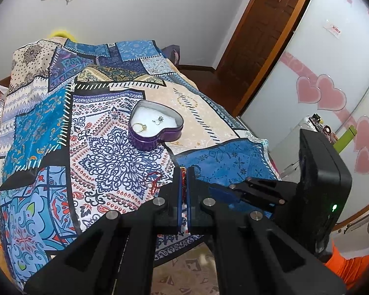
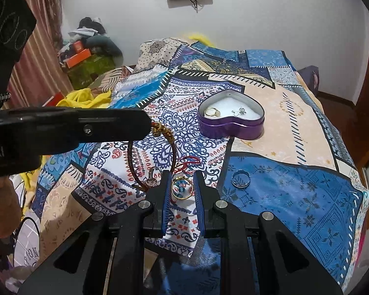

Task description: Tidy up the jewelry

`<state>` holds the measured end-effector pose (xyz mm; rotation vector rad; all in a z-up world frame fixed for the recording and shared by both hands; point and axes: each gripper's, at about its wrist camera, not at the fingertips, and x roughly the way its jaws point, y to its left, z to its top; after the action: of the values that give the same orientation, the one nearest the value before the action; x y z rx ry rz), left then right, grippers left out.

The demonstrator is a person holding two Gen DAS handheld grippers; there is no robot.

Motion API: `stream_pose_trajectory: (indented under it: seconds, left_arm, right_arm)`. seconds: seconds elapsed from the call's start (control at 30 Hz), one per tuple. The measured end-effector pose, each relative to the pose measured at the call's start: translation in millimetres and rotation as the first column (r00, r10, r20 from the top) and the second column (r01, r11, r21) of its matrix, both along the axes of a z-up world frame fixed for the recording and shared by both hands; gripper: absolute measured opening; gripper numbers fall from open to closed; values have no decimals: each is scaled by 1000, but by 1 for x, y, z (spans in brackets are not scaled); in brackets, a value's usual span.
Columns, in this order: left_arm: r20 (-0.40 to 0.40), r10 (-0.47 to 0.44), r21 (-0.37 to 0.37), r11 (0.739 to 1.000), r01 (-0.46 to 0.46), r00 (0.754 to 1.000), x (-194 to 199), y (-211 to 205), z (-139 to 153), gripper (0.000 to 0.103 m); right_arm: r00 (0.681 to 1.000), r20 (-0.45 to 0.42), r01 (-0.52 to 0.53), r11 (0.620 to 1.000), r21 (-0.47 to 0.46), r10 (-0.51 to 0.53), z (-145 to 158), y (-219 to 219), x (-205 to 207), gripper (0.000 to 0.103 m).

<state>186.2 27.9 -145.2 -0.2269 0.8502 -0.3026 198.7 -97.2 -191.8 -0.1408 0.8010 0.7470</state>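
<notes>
- The left gripper [image 1: 183, 172] is clamped on a red braided bracelet [image 2: 145, 162]; in the left wrist view its blue pads are almost together at the lower centre, with red cord between them.
- In the right wrist view this bracelet hangs from the left gripper's tip at the centre left, with gold beads at the top, and its lower loop touches the bedcover [image 2: 295, 177].
- The right gripper [image 2: 181, 179] stands with its jaws apart, at the lower centre of its view. A gold ring [image 2: 182, 189] lies on the bedcover between the fingers; I cannot tell if they touch it.
- A silver ring [image 2: 241, 178] lies just right of this gripper, apart from it.
- The purple heart-shaped tin [image 2: 233, 125] sits open above the centre, and holds a gold ring with stone [image 2: 212, 112] and a silver flower piece [image 2: 241, 111] on white lining.
</notes>
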Motion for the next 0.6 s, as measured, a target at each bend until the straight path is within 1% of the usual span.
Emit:
stream_pose_trajectory:
  seconds: [0.17,0.3,0.47,0.53,0.6]
  left_arm:
    - [-24,18,25,1000,-18,1000,1,7,-11,1]
    - [-57,48,79,996,-43,997,-1,15,-26,1]
    - [-88,106,167,982,-90,991,-4,31,-41,1]
    - [-93,112,184,979,-94,989,-6,35,-43,1]
    - [-92,101,193,978,-81,991,-8,35,-42,2]
  right_arm:
    - [999,-4,38,999,-11,-39,-1,-15,5,16]
    - [998,1,65,998,-17,-65,1,-23,7,16]
    - [997,-2,74,997,-17,-74,0,-27,7,16]
    - [997,-2,74,997,-16,-74,0,-28,6,16]
    - [997,-2,74,997,-16,-74,0,-28,6,16]
